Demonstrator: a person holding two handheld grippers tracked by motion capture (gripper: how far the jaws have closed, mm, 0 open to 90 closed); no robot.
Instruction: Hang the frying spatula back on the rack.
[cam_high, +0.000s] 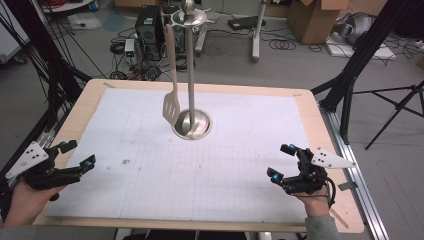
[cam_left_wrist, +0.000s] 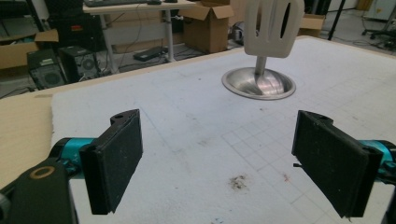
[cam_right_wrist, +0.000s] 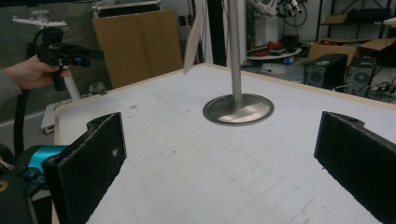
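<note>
On the left of my high view I see the left gripper (cam_high: 80, 153) held low over the near left corner of the table (cam_high: 95, 87), its jaws spread wide with nothing between them; in the left gripper view the two black pads (cam_left_wrist: 116, 158) stand far apart over the white gridded mat (cam_high: 150, 185), and a small dark smudge (cam_left_wrist: 239, 182) lies on the mat between them. Moving toward the middle, I see the slotted spatula (cam_high: 171, 107) hanging from the top of the metal stand (cam_high: 191, 65), its pale blade just above the stand's round base (cam_high: 197, 127) at the centre of the mat, well apart from both grippers. In the left gripper view the blade hangs in front of the post, just over the base. On the right I see the right gripper (cam_high: 281, 161) near the front right edge of the mat, jaws likewise wide apart and holding nothing, aimed toward the stand. Its own view shows the base ahead between the pads and the other hand (cam_right_wrist: 30, 72) with its gripper farther off at left.
</note>
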